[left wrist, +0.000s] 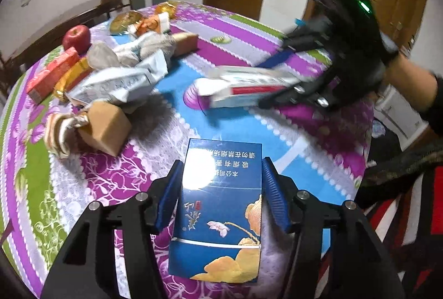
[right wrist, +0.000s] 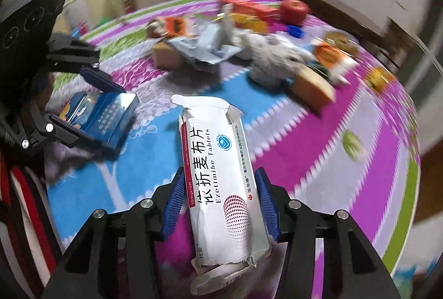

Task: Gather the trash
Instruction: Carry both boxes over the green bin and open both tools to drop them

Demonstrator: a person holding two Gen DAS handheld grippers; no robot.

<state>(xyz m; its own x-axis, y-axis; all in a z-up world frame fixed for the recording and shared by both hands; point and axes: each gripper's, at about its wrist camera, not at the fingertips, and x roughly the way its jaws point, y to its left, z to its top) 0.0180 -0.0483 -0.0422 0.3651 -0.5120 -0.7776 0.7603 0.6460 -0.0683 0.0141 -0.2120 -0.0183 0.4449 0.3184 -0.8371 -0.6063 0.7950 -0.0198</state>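
A blue cigarette pack with gold flowers sits between the blue pads of my left gripper, which is shut on its two long edges just above the tablecloth. The right wrist view shows the same pack in the left gripper at the left. My right gripper is shut on a crumpled white tablet box with red print and torn flaps. From the left wrist view, that white box lies level in the right gripper, held by a person's hand.
A round table has a purple, blue and green floral cloth. At its far side lies a heap: crumpled white paper, brown cartons, red and orange boxes, an apple, wrapped snacks. A wooden door stands behind.
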